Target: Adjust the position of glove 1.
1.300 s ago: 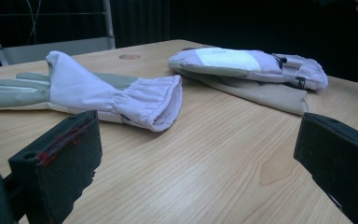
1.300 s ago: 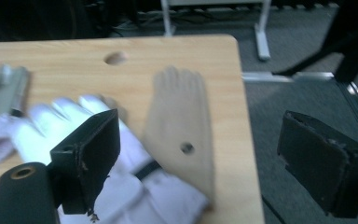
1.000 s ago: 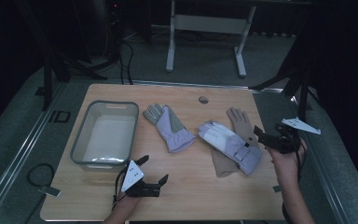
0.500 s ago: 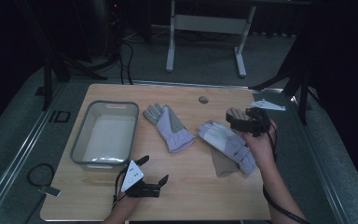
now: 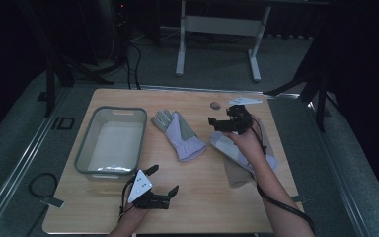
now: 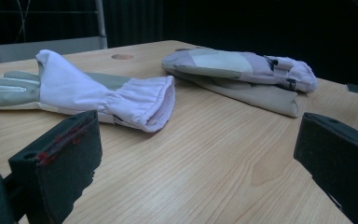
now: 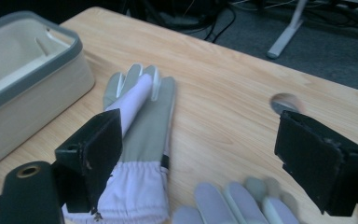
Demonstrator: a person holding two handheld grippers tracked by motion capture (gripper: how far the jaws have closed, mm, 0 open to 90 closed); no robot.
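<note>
Presently, entry for the moment:

Right gripper [image 5: 221, 123]: jaws spread wide, nothing between them; held above the table [image 5: 202, 207] toward its far right corner, over the fingertips of the right-hand glove [image 5: 237, 148], nose turned toward the middle glove [image 5: 180, 134].
Left gripper [image 5: 160, 181]: jaws spread, empty; resting low near the table's near edge, left of centre, pointed at the cuff of the middle glove.
Middle glove: flat, fingers toward the far edge, cuff toward the near edge; just beside the bin [image 5: 111, 140], not touching it.
Right-hand glove: lies on a tan glove [image 5: 237, 173] near the right edge, partly under the person's forearm.
Bin: grey-rimmed, pale inside, near the left edge; appears empty.
Step in hand (judged): approach, right gripper lining up on a glove; nothing gripped yet.
Next move calls for: lowering the open jaws over one layer of fabric, closing firmly, then lifting clear toward the bin.
</note>
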